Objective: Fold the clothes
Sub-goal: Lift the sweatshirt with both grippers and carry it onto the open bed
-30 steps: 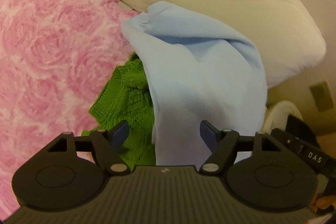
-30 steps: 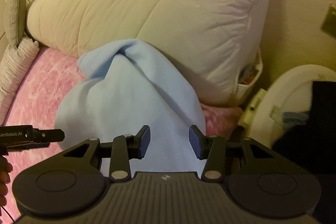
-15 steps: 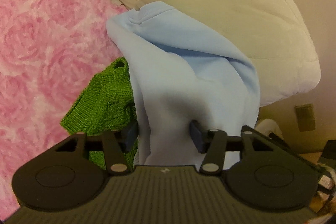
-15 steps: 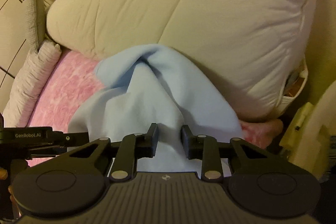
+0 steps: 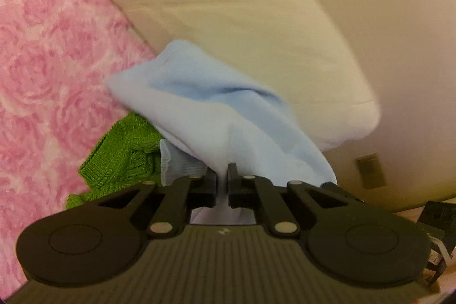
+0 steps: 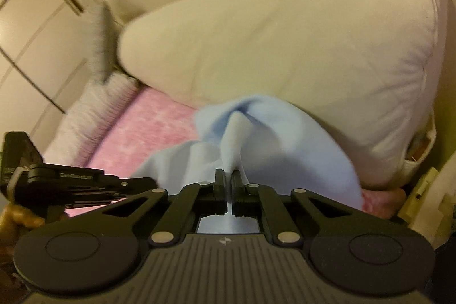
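A light blue garment (image 5: 216,110) lies bunched on the pink bed, leaning against a cream duvet. My left gripper (image 5: 223,175) is shut on its near edge. My right gripper (image 6: 228,175) is shut on another pinch of the same garment (image 6: 279,138), which rises in a ridge from the jaws. A green knitted garment (image 5: 122,153) lies under and to the left of the blue one. The left gripper's body (image 6: 65,181) shows at the left of the right wrist view.
A bulky cream duvet (image 5: 228,19) fills the far side of the pink rose-patterned bedspread (image 5: 42,61). A grey ribbed pillow (image 6: 94,110) lies at the head by a panelled wall. A white object (image 6: 427,190) stands beside the bed at the right.
Both grippers moved in onto the blue garment and closed on it. The cloth now pulls up into a ridge from each gripper.
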### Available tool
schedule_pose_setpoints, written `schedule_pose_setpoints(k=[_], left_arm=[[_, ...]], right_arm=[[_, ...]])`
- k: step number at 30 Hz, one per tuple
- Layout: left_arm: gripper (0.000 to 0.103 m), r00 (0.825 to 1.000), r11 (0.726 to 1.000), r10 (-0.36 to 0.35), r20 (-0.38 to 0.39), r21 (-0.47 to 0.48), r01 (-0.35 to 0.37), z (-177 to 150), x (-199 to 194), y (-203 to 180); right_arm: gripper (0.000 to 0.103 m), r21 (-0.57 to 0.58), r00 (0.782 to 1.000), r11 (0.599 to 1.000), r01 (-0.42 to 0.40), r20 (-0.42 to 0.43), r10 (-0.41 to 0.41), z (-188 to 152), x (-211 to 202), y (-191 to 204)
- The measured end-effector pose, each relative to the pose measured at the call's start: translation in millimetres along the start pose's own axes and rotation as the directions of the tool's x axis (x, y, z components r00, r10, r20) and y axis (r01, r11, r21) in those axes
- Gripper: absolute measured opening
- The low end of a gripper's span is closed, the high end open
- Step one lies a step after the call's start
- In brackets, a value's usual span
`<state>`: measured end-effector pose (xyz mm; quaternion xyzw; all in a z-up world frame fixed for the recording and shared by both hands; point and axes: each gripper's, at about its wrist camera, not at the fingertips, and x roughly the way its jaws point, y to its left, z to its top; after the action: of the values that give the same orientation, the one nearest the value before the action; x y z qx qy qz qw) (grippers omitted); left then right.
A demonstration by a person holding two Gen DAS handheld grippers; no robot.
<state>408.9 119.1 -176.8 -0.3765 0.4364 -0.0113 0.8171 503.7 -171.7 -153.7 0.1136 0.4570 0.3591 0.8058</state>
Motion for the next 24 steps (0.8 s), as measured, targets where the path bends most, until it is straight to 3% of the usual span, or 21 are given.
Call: schedule_pose_setpoints(k=[6, 9, 11, 15, 19, 24], left_arm=[[0.003, 0.986, 0.998, -0.041, 0.161, -0.046, 0.049, -20, -94, 3], [0.003, 0.966, 0.997, -0.030, 0.256, -0.066, 0.048, -42, -149, 9], [0.003, 0.944, 0.995, -0.015, 0.329, -0.089, 0.047, -63, -193, 16], [0.003, 0.872, 0.992, 0.037, 0.488, -0.121, 0.025, -112, -292, 35], [0.003, 0.774, 0.987, 0.114, 0.623, -0.158, -0.019, -174, -400, 59], [0.003, 0.669, 0.975, 0.220, 0.710, -0.189, -0.120, -246, -525, 92]], right_arm=[[0.005, -0.078, 0.988, 0.987, -0.144, 0.041, 0.147, 16, -50, 49], [0.005, -0.158, 0.971, 0.960, -0.230, 0.024, 0.237, 15, -66, 87], [0.005, -0.208, 0.954, 0.933, -0.294, 0.005, 0.301, 9, -76, 121], [0.005, -0.297, 0.898, 0.852, -0.431, -0.046, 0.438, -7, -91, 193], [0.005, -0.345, 0.820, 0.754, -0.559, -0.096, 0.564, -40, -102, 271], [0.006, -0.351, 0.727, 0.655, -0.669, -0.125, 0.675, -96, -115, 377]])
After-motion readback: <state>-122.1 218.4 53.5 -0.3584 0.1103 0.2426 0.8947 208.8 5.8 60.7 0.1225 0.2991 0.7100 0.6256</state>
